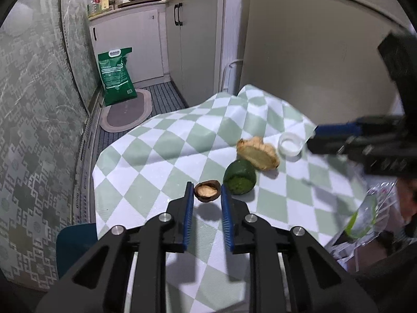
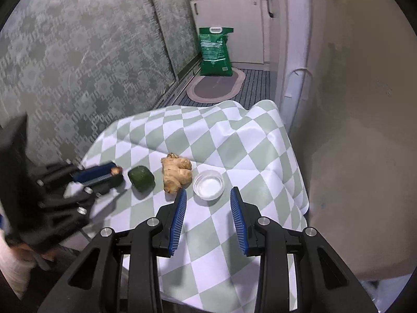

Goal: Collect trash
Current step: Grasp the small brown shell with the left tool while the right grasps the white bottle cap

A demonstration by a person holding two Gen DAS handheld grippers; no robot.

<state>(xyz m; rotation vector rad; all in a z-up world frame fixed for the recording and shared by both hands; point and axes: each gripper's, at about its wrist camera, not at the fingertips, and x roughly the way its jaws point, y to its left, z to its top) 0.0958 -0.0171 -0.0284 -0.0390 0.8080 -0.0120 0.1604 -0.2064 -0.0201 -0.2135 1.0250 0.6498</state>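
Note:
A brown walnut shell half [image 1: 206,191] lies on the green-and-white checked tablecloth [image 1: 161,140]. My left gripper [image 1: 207,190] is open with the shell between its blue fingertips; the shell peeks out at its tip in the right wrist view [image 2: 116,170]. Beside it are a green cut fruit [image 1: 239,177] [image 2: 140,178], a ginger piece [image 1: 258,152] [image 2: 176,173] and a small clear dish [image 1: 289,144] [image 2: 208,181]. My right gripper [image 2: 208,195] is open just short of the dish. A clear plastic bag [image 1: 367,216] hangs at the right edge.
The table's far edge drops to a kitchen floor with a green rice sack [image 1: 117,75] [image 2: 215,52] and an oval mat [image 1: 127,112]. A patterned glass door [image 1: 39,120] is on the left, a beige wall [image 2: 359,104] on the right.

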